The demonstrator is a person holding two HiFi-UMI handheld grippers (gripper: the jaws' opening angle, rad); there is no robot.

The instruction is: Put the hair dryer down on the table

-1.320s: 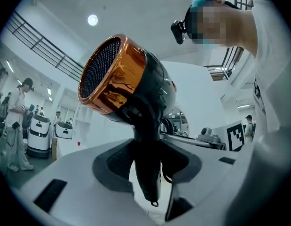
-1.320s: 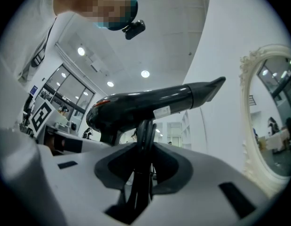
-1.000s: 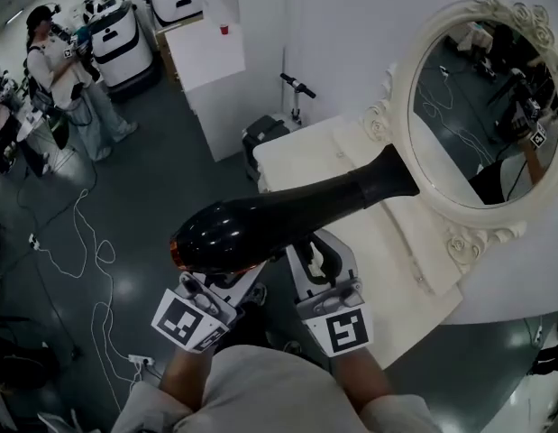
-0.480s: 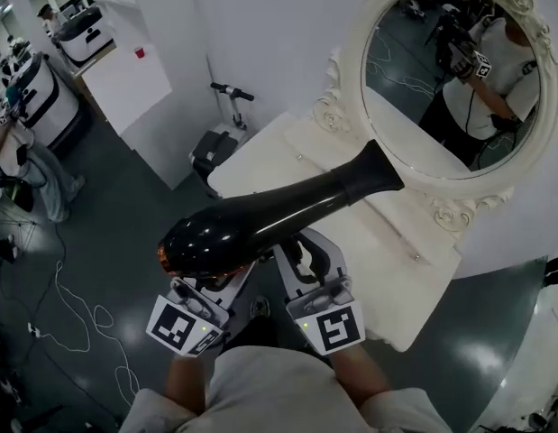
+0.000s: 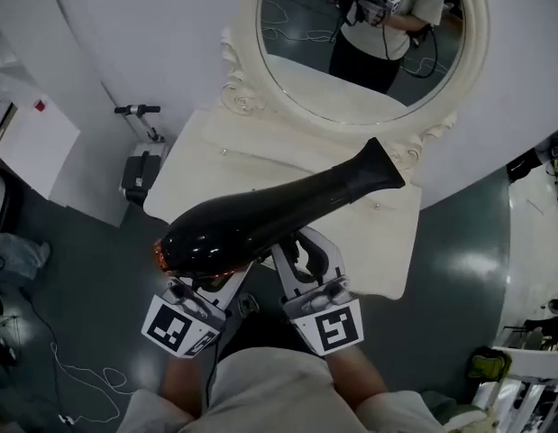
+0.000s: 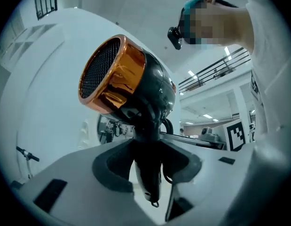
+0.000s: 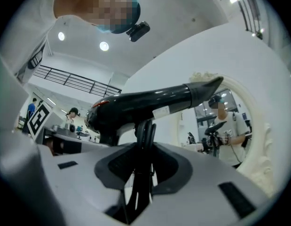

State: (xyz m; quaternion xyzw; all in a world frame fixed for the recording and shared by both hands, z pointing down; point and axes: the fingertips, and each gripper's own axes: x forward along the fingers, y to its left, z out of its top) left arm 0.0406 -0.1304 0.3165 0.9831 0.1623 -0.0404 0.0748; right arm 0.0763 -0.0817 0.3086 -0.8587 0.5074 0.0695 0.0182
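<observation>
A glossy black hair dryer [image 5: 269,216] with a copper-coloured rear grille [image 6: 110,74] hangs in the air above the front edge of the cream dressing table [image 5: 373,233]. Its nozzle [image 5: 376,168] points to the far right, toward the mirror. My left gripper [image 5: 214,282] is under the dryer's body, shut on the handle [image 6: 147,173]. My right gripper [image 5: 301,258] sits just beside it, shut on the dryer's black cord [image 7: 141,154]. Seen from the right gripper view, the dryer's barrel [image 7: 154,105] runs across above the jaws.
An oval mirror [image 5: 369,43] in an ornate cream frame stands at the back of the table and reflects the person with the grippers. A folded scooter [image 5: 137,156] leans by the table's left end. Dark floor with a white cable [image 5: 76,382] surrounds the table.
The view has swung from the room toward the dressing table, so table and mirror now lie straight ahead under the dryer. Both grippers keep the same hold on it.
</observation>
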